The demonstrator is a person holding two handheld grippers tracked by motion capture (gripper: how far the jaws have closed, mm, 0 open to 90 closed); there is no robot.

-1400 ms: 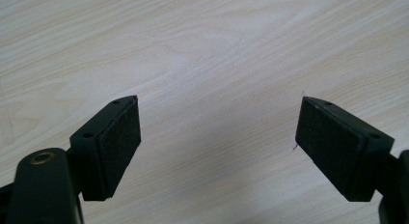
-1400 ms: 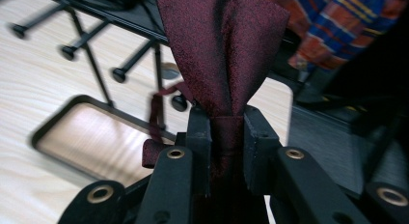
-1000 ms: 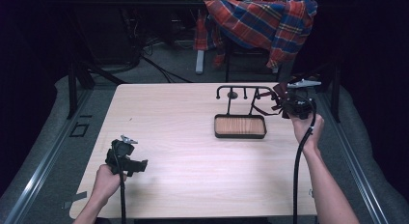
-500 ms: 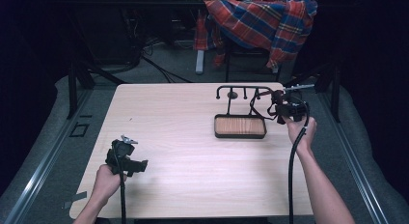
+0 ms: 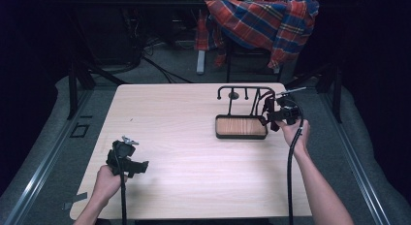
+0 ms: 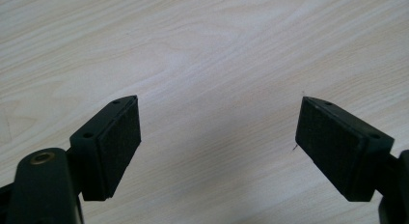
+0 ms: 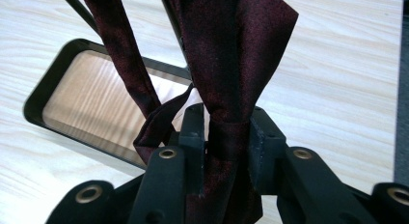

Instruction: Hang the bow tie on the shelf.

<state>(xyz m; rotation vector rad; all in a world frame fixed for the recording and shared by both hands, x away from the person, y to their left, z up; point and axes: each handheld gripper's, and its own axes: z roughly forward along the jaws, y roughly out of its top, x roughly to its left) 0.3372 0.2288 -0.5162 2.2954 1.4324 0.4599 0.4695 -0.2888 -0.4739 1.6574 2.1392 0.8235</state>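
A dark red fabric band [image 7: 231, 64] hangs from a black metal rack [image 5: 245, 91] that stands on a wooden tray base [image 5: 241, 126] at the table's right side. My right gripper [image 5: 274, 116] [image 7: 226, 132] is shut on that band just right of the tray; the cloth bunches between its jaws. A second strand [image 7: 120, 50] of the band runs up to the left. My left gripper [image 5: 133, 167] [image 6: 217, 147] is open near the table's front left corner, over bare wood, nothing between its pads [image 6: 120, 142].
The light wooden table [image 5: 184, 133] has open surface across its left and middle. A plaid cloth [image 5: 261, 21] lies draped over a chair behind the table. Dark floor, cables and frame rails surround the table.
My right gripper has moved left and slightly down toward the tray with the band in it. The left gripper has stayed in place.
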